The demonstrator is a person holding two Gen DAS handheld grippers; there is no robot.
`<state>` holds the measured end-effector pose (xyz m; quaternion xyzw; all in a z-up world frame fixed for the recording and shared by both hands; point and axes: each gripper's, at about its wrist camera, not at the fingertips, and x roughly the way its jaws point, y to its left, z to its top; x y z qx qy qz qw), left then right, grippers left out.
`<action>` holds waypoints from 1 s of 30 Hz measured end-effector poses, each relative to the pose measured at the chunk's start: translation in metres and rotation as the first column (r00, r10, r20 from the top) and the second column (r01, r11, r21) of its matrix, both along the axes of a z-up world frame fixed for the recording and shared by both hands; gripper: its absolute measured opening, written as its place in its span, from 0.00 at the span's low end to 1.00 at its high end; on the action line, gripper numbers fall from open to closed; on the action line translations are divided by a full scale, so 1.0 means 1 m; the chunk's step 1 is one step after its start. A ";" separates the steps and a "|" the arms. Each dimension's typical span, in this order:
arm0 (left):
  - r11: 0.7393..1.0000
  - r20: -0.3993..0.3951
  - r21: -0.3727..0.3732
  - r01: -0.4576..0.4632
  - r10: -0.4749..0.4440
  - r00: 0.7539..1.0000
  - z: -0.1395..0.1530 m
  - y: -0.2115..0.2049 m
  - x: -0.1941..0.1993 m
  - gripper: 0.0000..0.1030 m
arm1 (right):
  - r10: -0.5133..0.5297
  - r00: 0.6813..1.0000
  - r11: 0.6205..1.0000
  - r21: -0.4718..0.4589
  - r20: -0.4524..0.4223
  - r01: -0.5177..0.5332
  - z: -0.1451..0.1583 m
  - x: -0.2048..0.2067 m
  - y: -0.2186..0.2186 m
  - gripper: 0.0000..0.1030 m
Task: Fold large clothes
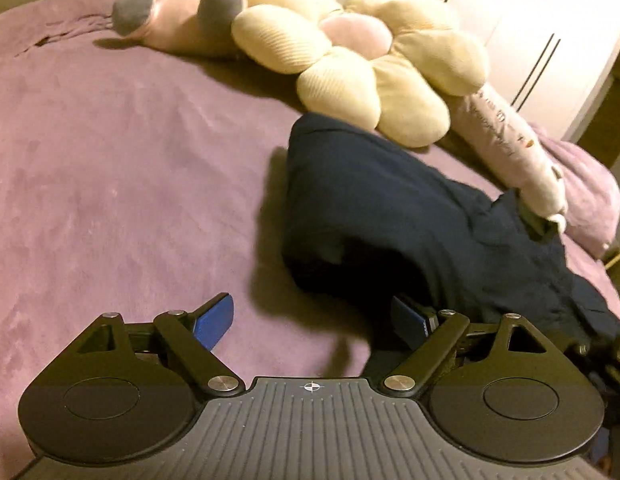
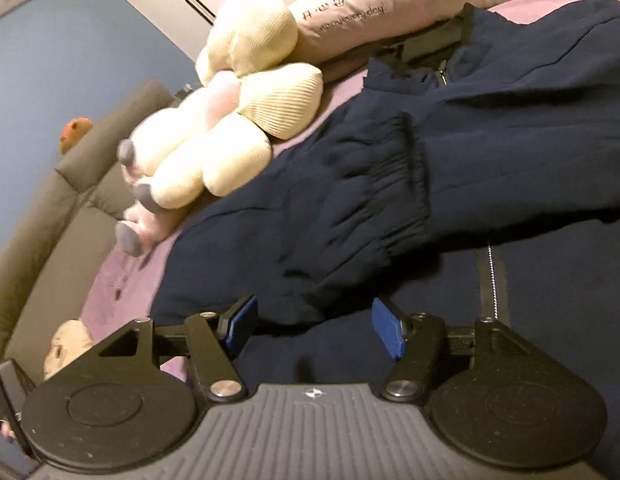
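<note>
A dark navy zip jacket point(image 1: 390, 216) lies bunched on the purple bedspread point(image 1: 110, 160). In the right wrist view the jacket point(image 2: 490, 152) spreads wide, one sleeve with an elastic cuff point(image 2: 394, 184) folded across the body, and the zipper point(image 2: 489, 276) runs down the front. My left gripper point(image 1: 314, 320) is open just above the bed, its right pad at the edge of the raised jacket fold. My right gripper point(image 2: 314, 328) is open and empty, hovering over the jacket just below the cuff.
A cream flower-shaped plush point(image 1: 374, 60) and a pink plush with grey feet point(image 1: 178, 12) lie at the head of the bed. A long pink bolster point(image 2: 390, 4) lies beside the jacket. A grey headboard point(image 2: 50, 208) and white wardrobe doors point(image 1: 530, 20) stand behind.
</note>
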<state>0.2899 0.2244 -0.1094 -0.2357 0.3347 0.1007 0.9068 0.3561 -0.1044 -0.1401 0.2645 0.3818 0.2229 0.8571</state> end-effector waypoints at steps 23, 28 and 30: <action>0.975 -0.017 0.194 0.112 -0.111 0.994 0.016 -0.049 0.034 0.87 | -0.419 0.879 0.894 -0.066 0.226 0.443 0.064 0.009 -0.110 0.12; 0.969 -0.030 0.194 0.156 -0.153 0.988 0.010 -0.063 0.039 0.87 | -0.487 0.874 0.874 -0.005 0.013 0.487 0.020 0.021 -0.171 0.25; 0.969 -0.032 0.195 0.154 -0.150 0.988 0.009 -0.064 0.040 0.87 | -0.490 0.871 0.869 0.054 -0.048 0.492 0.006 0.020 -0.183 0.31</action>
